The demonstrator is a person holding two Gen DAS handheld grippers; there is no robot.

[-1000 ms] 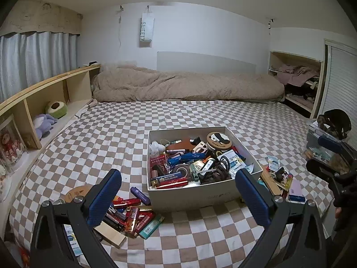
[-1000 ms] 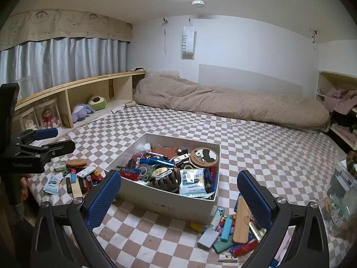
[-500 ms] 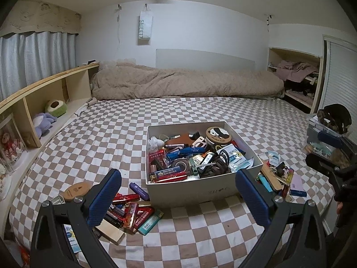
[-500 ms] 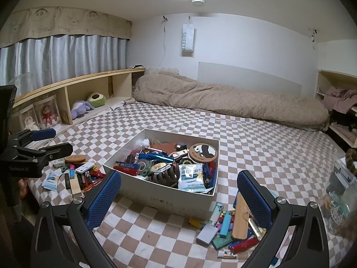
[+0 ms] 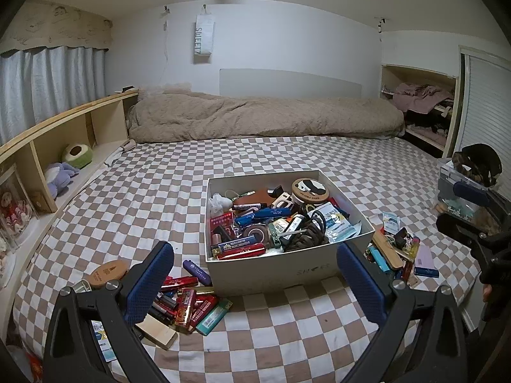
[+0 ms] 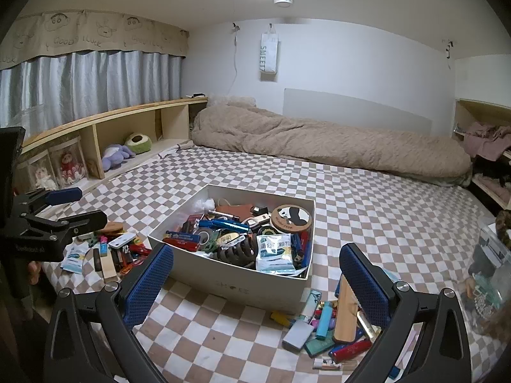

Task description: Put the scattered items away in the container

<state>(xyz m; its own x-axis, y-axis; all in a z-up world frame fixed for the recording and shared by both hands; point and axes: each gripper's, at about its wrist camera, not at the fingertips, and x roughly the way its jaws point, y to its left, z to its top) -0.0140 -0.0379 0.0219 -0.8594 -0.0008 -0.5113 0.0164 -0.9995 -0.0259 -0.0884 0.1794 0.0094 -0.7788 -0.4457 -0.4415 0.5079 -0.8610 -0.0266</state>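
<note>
A white shoe box point(image 5: 274, 271) point(image 6: 230, 282) sits on the checkered bed, filled with small items such as a round panda tin point(image 5: 309, 188) and a blue tube point(image 6: 223, 224). A pile of lighters and small packs point(image 5: 188, 303) point(image 6: 111, 252) lies left of the box. Another pile with a wooden block point(image 6: 345, 316) point(image 5: 388, 250) lies to its right. My left gripper point(image 5: 255, 284) is open and empty, in front of the box. My right gripper point(image 6: 255, 284) is open and empty, in front of the box's near right corner.
A beige duvet point(image 5: 265, 118) lies across the far end of the bed. A wooden shelf with plush toys point(image 5: 67, 172) runs along the left. A clear plastic bin point(image 5: 460, 188) point(image 6: 488, 265) stands at the right edge. Curtains hang left.
Both grippers have drawn back and risen a little, so the box looks slightly farther and lower in view. Both stay open and empty. Nothing on the bed has moved.
</note>
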